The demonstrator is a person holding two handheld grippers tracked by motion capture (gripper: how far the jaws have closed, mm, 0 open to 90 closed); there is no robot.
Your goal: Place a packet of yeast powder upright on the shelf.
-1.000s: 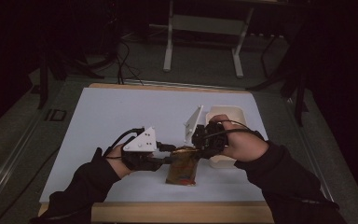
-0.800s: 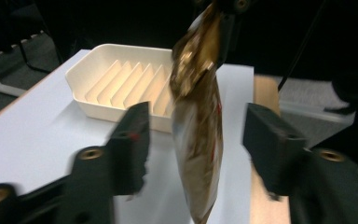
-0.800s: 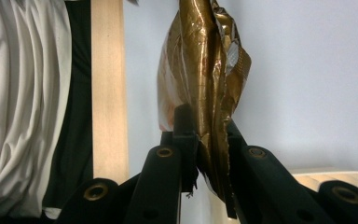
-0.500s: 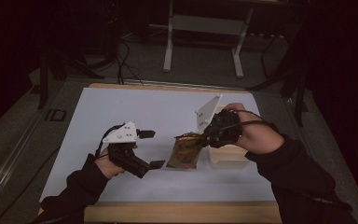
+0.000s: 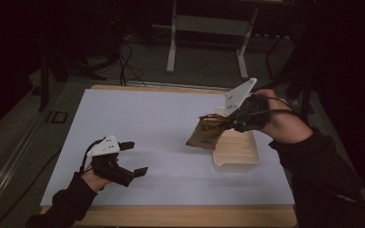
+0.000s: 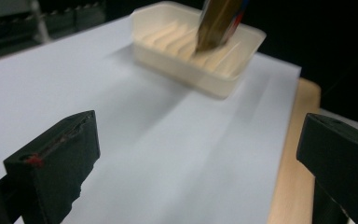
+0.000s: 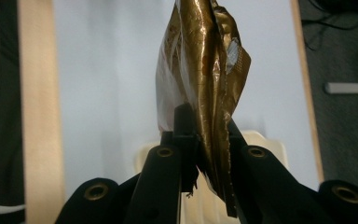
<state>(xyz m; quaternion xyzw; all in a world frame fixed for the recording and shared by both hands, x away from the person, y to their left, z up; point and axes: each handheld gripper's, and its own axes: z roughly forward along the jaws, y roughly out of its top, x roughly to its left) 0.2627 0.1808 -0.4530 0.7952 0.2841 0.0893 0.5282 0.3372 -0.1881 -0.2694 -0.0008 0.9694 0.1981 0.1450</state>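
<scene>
A crumpled gold-brown foil packet point(image 5: 204, 133) hangs in the air at the left edge of a cream ribbed tray point(image 5: 235, 164), pinched at one end by my right gripper point(image 5: 222, 121). In the right gripper view the packet point(image 7: 204, 70) rises between the shut jaws, with the tray point(image 7: 265, 140) below. My left gripper point(image 5: 135, 157) rests low at the near left of the white mat, jaws wide apart and empty. The left gripper view looks across the mat to the tray point(image 6: 186, 70), with the packet point(image 6: 218, 21) dangling over it.
A white mat point(image 5: 157, 123) covers most of a wooden table point(image 5: 190, 216). Beyond the far edge, a white metal stand point(image 5: 209, 28) and cables lie on the dark floor. The mat between the two grippers is bare.
My right gripper lifted the packet off the mat and carried it right and up, over the tray's edge. My left gripper let go of it, opened, and pulled back to the near left.
</scene>
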